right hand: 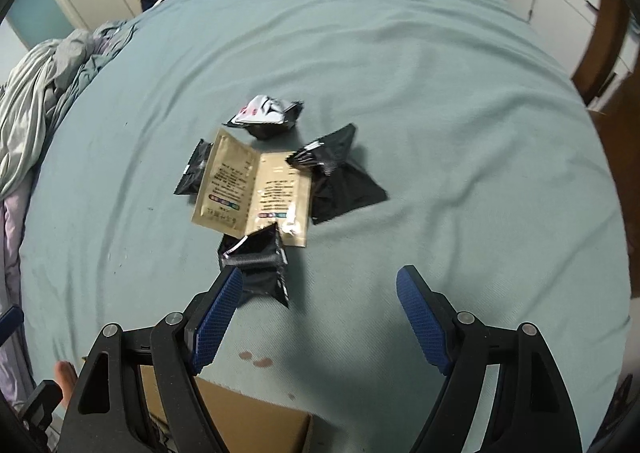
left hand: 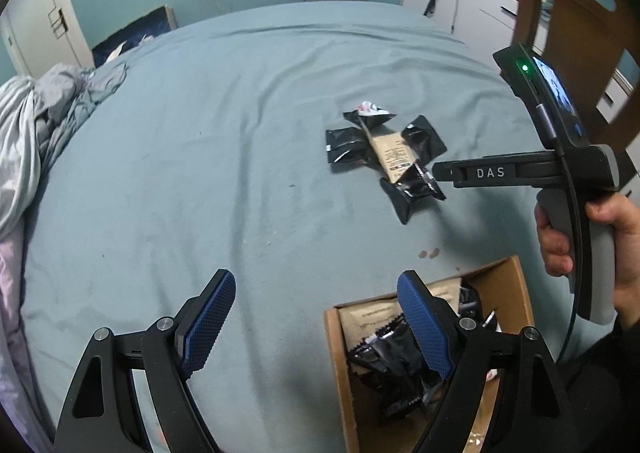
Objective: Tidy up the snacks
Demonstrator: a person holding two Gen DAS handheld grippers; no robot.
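Right gripper (right hand: 316,313): I have its jaws spread wide with nothing between them, hanging just short of the snack pile.
Left gripper (left hand: 316,325): released too, empty, over the near sheet beside the cardboard box (left hand: 516,277).
Nearest black packet (right hand: 256,265): it lies just by my right gripper's left finger, on the bed sheet (right hand: 460,133).
Rest of the pile: tan sachets (right hand: 256,185), more black packets and a white-topped one farther off, overlapping.
Handling: I judge these light, crinkly and slippery, with soft contents.
Where I would grip: the crimped seam of the nearest black packet, not its puffed middle.
Box: already holds several packets.
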